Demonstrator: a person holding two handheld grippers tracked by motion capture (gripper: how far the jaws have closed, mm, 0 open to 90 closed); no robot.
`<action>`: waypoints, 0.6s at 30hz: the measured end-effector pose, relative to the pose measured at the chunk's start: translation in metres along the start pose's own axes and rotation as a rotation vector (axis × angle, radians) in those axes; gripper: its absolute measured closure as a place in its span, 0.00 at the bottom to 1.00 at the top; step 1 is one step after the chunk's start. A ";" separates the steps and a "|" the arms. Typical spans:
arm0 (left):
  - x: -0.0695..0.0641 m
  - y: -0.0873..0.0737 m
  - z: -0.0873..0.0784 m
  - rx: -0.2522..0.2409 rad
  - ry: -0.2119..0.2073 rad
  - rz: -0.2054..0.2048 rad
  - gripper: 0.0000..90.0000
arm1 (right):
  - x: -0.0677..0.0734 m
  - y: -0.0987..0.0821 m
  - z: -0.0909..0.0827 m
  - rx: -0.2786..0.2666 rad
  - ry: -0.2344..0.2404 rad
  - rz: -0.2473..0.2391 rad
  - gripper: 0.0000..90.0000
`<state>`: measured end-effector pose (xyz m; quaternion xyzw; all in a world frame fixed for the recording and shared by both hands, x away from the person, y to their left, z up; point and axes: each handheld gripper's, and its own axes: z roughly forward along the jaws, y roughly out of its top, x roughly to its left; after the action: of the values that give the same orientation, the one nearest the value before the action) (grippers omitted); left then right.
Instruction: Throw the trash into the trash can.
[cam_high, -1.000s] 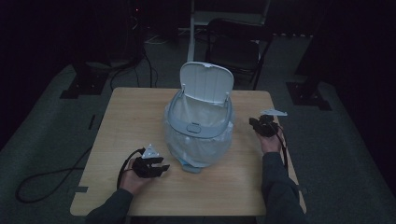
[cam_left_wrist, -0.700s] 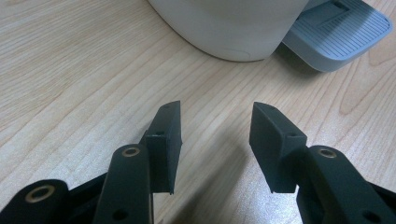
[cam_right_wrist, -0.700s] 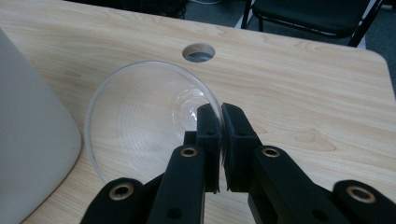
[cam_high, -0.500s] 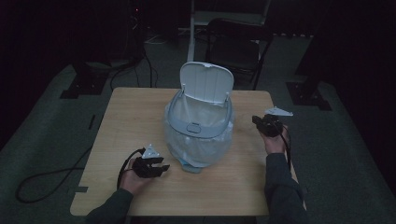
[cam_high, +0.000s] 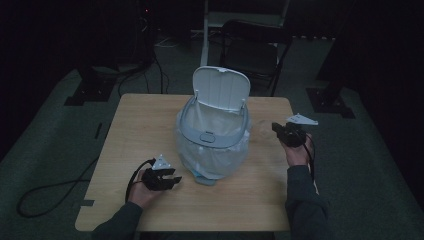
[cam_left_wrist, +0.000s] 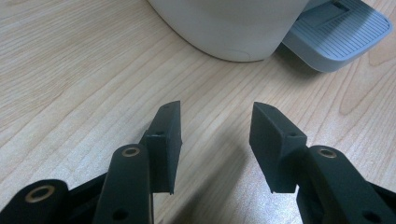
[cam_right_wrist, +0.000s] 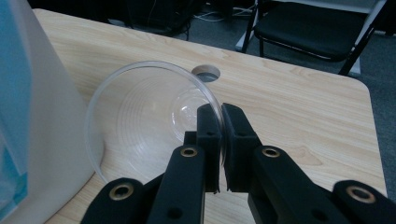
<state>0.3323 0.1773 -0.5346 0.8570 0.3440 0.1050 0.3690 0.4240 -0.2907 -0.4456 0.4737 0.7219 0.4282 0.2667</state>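
A white pedal bin (cam_high: 212, 145) lined with a clear bag stands mid-table, its lid (cam_high: 221, 90) tipped up. My right gripper (cam_high: 276, 128) hovers just right of the bin, shut on the rim of a clear plastic cup (cam_right_wrist: 144, 116). The right gripper view shows its jaws (cam_right_wrist: 220, 116) pinching the cup wall, with the cup's mouth towards the camera and the bin wall (cam_right_wrist: 37, 116) close at the left. My left gripper (cam_high: 175, 179) rests low on the table at the bin's front left. It stands open and empty (cam_left_wrist: 215, 121) and faces the bin's base (cam_left_wrist: 233, 28) and grey pedal (cam_left_wrist: 336, 32).
The wooden table (cam_high: 140, 130) has a round cable hole (cam_right_wrist: 206, 73) behind the cup. A black chair (cam_high: 255, 45) stands beyond the far edge, and cables lie on the dark floor at the left. Bare tabletop lies to the left of and in front of the bin.
My right gripper has lifted a little with the cup in it. The left gripper has stayed where it was.
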 end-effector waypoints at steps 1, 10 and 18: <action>0.000 0.000 0.000 0.000 0.000 0.000 0.61 | 0.000 0.000 -0.001 -0.001 0.000 -0.003 0.96; 0.000 0.000 0.000 -0.001 -0.001 -0.001 0.61 | 0.006 0.004 -0.010 -0.018 0.005 -0.024 0.96; 0.000 0.000 0.000 -0.001 -0.001 -0.001 0.61 | 0.009 0.007 -0.020 -0.033 0.011 -0.038 0.96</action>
<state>0.3323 0.1772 -0.5346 0.8568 0.3442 0.1045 0.3695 0.4080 -0.2882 -0.4293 0.4530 0.7250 0.4376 0.2787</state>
